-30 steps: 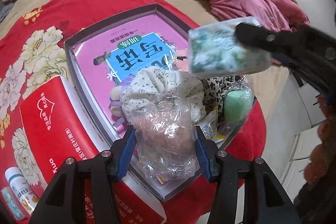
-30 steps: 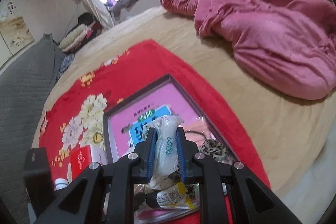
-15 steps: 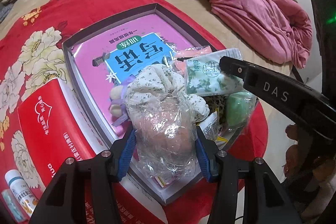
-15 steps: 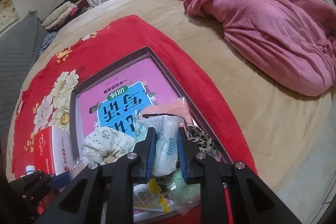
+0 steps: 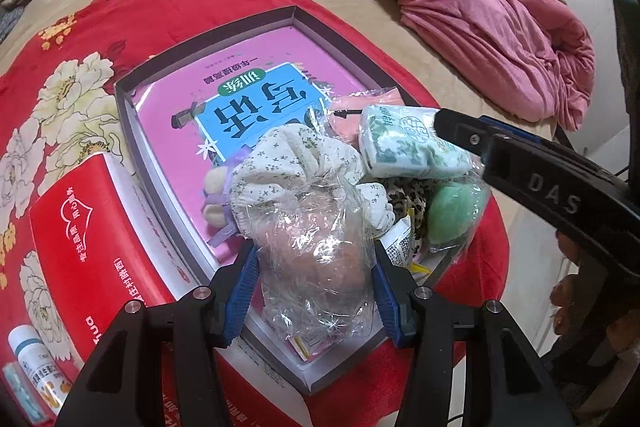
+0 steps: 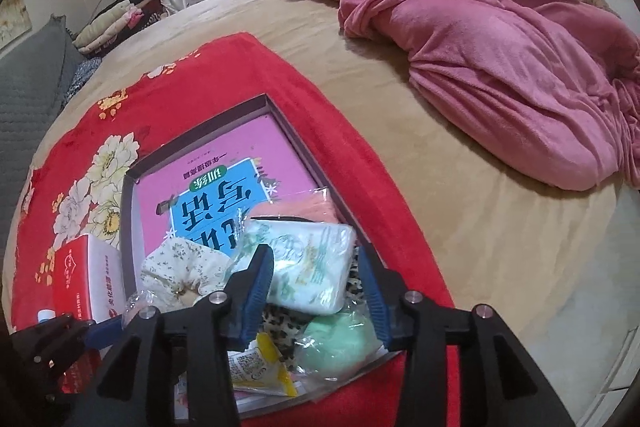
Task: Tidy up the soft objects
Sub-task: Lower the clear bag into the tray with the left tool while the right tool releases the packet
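A shallow grey box (image 5: pixel 132 131) (image 6: pixel 128 211) with a pink book in it lies on a red floral blanket. Its near end holds a pile of soft items. My left gripper (image 5: pixel 314 285) is shut on a clear plastic bag (image 5: pixel 316 259) above the box's near edge. My right gripper (image 6: pixel 316 291) is open, its fingers either side of a white-and-green tissue pack (image 6: pixel 308 267) (image 5: pixel 404 147) that rests on the pile. A floral scrunchie (image 5: pixel 288 167) (image 6: pixel 180 267), a green bagged item (image 5: pixel 452 211) (image 6: pixel 340 343) and leopard-print cloth (image 6: pixel 280 323) lie around it.
A red tissue box (image 5: pixel 88 239) (image 6: pixel 86 279) stands left of the grey box, with a small white bottle (image 5: pixel 36 363) beside it. A crumpled pink quilt (image 6: pixel 500 47) lies on the tan bed at the back right. A grey cushion (image 6: pixel 28 87) is at far left.
My right gripper came down over the box with the tissue pack, then opened; the pack now lies on the pile. My left gripper stayed put, holding the plastic bag.
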The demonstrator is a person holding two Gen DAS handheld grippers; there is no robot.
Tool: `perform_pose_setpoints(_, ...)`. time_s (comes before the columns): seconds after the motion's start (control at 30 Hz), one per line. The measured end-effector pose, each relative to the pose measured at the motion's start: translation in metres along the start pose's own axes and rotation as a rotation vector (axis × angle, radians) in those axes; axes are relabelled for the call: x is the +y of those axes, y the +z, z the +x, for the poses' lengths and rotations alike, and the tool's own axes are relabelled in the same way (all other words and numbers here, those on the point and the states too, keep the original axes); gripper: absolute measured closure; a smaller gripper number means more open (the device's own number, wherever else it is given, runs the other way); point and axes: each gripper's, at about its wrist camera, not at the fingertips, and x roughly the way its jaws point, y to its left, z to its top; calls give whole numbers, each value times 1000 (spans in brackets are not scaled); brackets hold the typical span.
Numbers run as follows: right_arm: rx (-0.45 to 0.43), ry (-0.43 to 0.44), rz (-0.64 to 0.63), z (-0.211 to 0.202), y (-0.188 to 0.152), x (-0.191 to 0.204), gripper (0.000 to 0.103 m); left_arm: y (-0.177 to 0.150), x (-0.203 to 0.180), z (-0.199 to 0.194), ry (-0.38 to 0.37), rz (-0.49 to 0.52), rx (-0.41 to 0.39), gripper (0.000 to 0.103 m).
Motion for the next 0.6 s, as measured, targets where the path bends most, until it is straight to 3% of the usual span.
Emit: perform_pose_setpoints(0.6, -32, -26, -11, -24, -2, -6, 58, 6, -2, 4, -9, -4, -3, 47)
